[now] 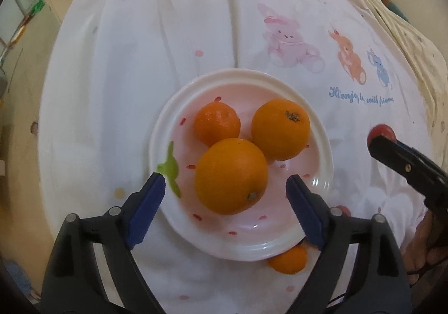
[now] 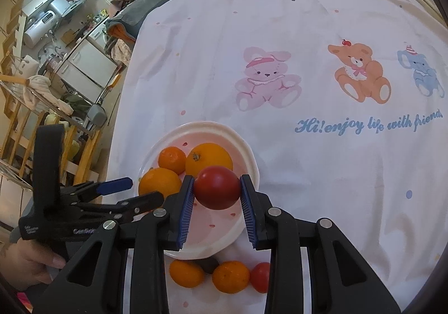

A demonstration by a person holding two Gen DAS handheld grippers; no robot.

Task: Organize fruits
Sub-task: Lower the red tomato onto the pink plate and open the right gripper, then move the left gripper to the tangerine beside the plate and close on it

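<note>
A white and pink plate [image 1: 322, 140] [image 2: 249, 157] holds three orange fruits [image 1: 231, 175] [image 2: 208, 158]. My left gripper [image 1: 225, 186] is open and empty, hovering just above the plate with the nearest orange between its blue pads. My right gripper [image 2: 217, 191] is shut on a red tomato [image 2: 217, 188] and holds it above the plate's near side; it also shows at the right of the left wrist view [image 1: 376, 143], with the tomato [image 1: 382, 129] at its tip. Loose on the cloth by the plate's near rim lie two oranges [image 2: 186, 273] [image 2: 231, 276] and another tomato [image 2: 260, 276].
The white cloth with cartoon animal prints [image 2: 308, 76] covers the table. The table's left edge drops off [image 2: 117, 123] toward a cluttered kitchen area and a wooden rack [image 2: 22, 118]. One loose orange [image 1: 288, 259] peeks out under the plate rim.
</note>
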